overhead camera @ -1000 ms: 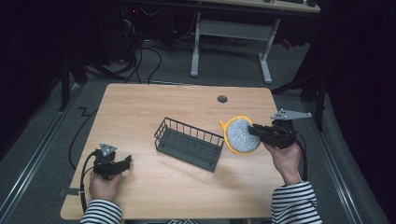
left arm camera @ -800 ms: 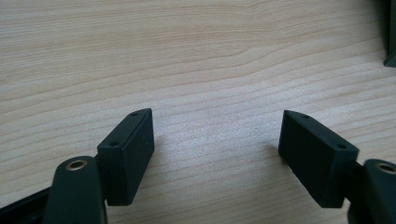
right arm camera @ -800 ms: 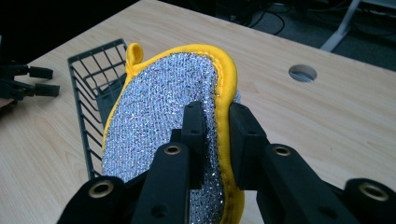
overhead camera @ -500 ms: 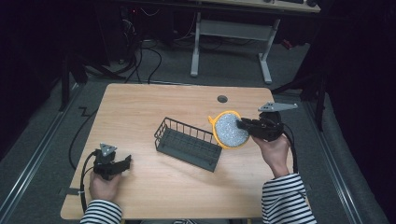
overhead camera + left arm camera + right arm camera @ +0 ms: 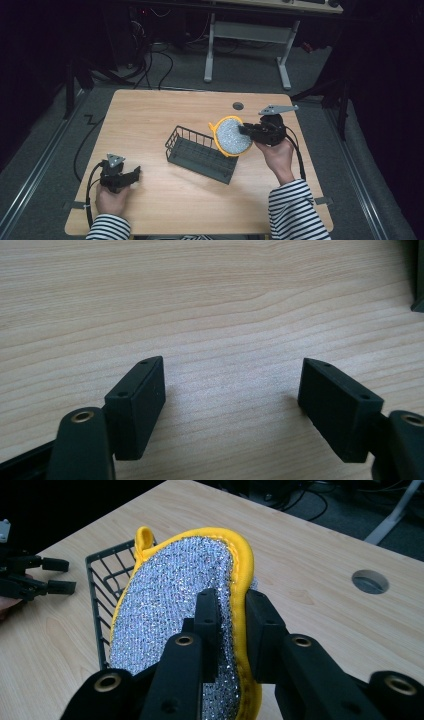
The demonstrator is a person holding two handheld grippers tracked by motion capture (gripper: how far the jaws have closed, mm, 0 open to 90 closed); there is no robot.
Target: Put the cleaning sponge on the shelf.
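Note:
A round scouring pad [image 5: 231, 136] with a silver glitter face and a yellow rim hangs in the air over the right end of a dark wire basket [image 5: 200, 154]. My right gripper [image 5: 243, 130] is shut on its edge; in the right gripper view the scouring pad [image 5: 175, 605] is pinched between the right gripper's [image 5: 231, 617] two black jaws, above the basket [image 5: 102, 587]. My left gripper [image 5: 137, 173] rests near the table's front left corner, open. In the left gripper view the left gripper [image 5: 232, 385] has bare wood between its jaws.
The light wooden table [image 5: 150, 115] has a round cable hole [image 5: 238, 106] near its far edge. A white desk frame [image 5: 247, 40] and cables stand on the floor beyond. The table's edges drop to dark floor on all sides.
My right gripper has carried the scouring pad leftward, from beside the basket's right end to above it. The left gripper has stayed put.

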